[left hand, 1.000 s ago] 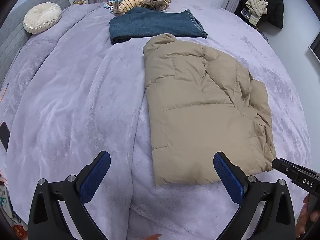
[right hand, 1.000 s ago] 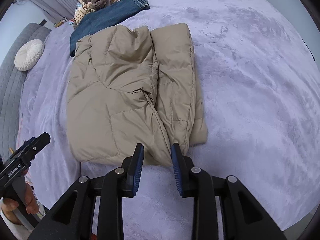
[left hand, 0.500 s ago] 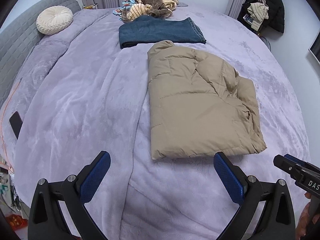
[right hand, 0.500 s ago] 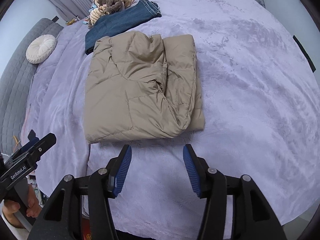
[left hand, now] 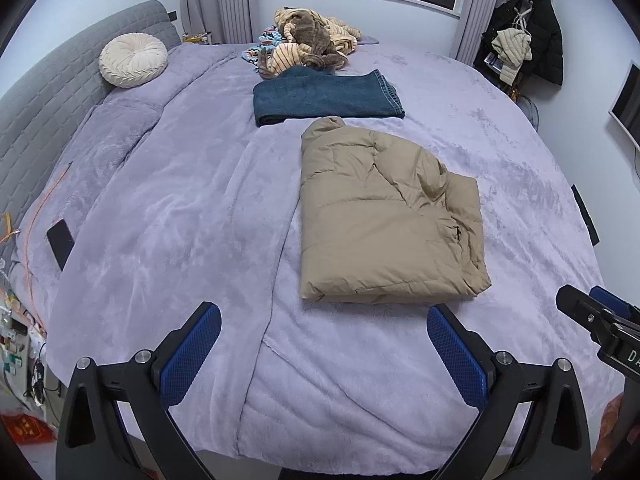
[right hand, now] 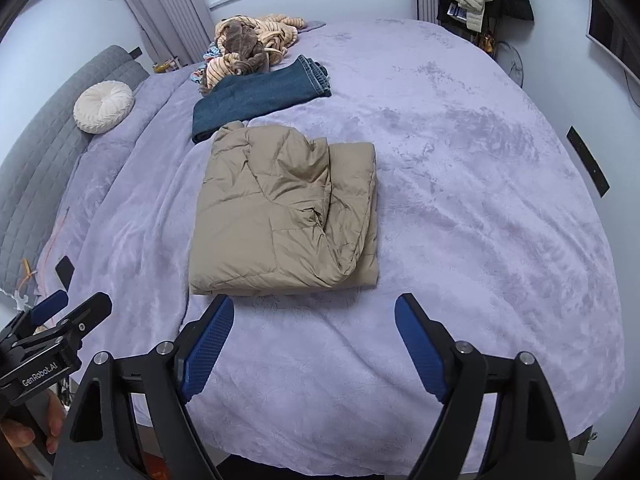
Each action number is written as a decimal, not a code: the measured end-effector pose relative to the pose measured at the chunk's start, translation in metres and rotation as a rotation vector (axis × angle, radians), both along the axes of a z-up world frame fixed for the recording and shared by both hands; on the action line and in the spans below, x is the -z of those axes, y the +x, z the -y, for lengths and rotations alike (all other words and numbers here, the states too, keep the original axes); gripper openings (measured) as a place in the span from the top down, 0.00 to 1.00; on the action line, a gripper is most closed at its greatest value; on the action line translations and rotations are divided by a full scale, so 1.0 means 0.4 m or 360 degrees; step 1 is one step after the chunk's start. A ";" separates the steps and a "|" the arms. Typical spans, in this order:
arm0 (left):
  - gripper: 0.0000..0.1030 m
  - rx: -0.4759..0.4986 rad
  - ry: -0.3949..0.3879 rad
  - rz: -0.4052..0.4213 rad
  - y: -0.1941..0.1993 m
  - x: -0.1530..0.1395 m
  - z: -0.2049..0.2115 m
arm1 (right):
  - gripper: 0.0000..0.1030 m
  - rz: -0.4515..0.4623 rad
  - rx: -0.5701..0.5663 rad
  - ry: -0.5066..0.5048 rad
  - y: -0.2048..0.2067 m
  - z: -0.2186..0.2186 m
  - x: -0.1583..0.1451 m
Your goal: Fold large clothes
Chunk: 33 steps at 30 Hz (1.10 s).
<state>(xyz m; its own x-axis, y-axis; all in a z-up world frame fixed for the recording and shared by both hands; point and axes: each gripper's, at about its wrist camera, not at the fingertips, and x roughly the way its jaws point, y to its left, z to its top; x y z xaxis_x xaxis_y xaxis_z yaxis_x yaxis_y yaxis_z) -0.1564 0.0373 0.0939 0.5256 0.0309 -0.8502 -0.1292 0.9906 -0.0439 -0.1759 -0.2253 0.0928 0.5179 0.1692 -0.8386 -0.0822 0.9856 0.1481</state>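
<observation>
The tan puffer jacket [left hand: 384,216] lies folded on the purple bed [left hand: 160,220], just in front of folded jeans [left hand: 324,98]. The left hand-held gripper [left hand: 324,354] hangs spread and empty; the right hand-held gripper [right hand: 314,346] has just been opening, nothing between its jaws.

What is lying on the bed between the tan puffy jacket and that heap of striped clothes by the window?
Folded blue jeans lie between the tan jacket and the striped heap; both wrist views show it.
</observation>
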 end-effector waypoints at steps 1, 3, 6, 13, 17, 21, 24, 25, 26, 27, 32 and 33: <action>0.00 0.0000 0.0007 0.0009 -0.005 -0.007 -0.001 | 0.00 0.0021 0.0001 0.0002 -0.006 0.000 -0.011; 0.00 0.0003 0.0018 0.0021 -0.010 -0.019 -0.003 | 0.00 0.0050 0.0007 -0.0007 -0.018 -0.001 -0.023; 0.00 0.0012 0.0025 0.0036 -0.012 -0.033 -0.012 | 0.00 0.0074 -0.0001 -0.0016 -0.026 -0.014 -0.034; 0.00 0.0032 0.0069 0.0066 -0.011 -0.070 -0.055 | 0.00 0.0099 0.0033 -0.0008 -0.028 -0.054 -0.058; 0.00 0.0028 0.0064 0.0070 -0.003 -0.083 -0.082 | 0.00 0.0125 0.0059 -0.0012 -0.025 -0.072 -0.076; 0.00 0.0019 0.0065 0.0083 -0.001 -0.096 -0.099 | 0.00 0.0142 0.0079 -0.0016 -0.025 -0.086 -0.088; 0.00 0.0023 0.0072 0.0085 -0.002 -0.100 -0.106 | 0.00 0.0143 0.0083 -0.0021 -0.025 -0.091 -0.090; 0.00 0.0023 0.0075 0.0084 -0.003 -0.101 -0.105 | 0.00 0.0143 0.0083 -0.0021 -0.025 -0.091 -0.090; 0.00 0.0021 0.0077 0.0084 -0.004 -0.102 -0.107 | 0.00 0.0143 0.0083 -0.0024 -0.025 -0.094 -0.091; 0.00 0.0017 0.0078 0.0084 -0.004 -0.102 -0.108 | 0.00 0.0143 0.0083 -0.0024 -0.025 -0.097 -0.093; 0.00 0.0007 0.0074 0.0086 -0.009 -0.106 -0.113 | 0.00 0.0145 0.0081 -0.0026 -0.027 -0.099 -0.093; 0.00 0.0007 0.0074 0.0086 -0.009 -0.105 -0.114 | 0.00 0.0145 0.0083 -0.0025 -0.028 -0.099 -0.092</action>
<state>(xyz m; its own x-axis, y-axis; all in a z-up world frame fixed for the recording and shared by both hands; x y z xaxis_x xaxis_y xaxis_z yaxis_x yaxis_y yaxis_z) -0.1601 0.0828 0.1361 0.5707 0.0673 -0.8184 -0.1234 0.9923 -0.0044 -0.1869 -0.1858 0.1298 0.6001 0.1273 -0.7898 -0.0431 0.9910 0.1270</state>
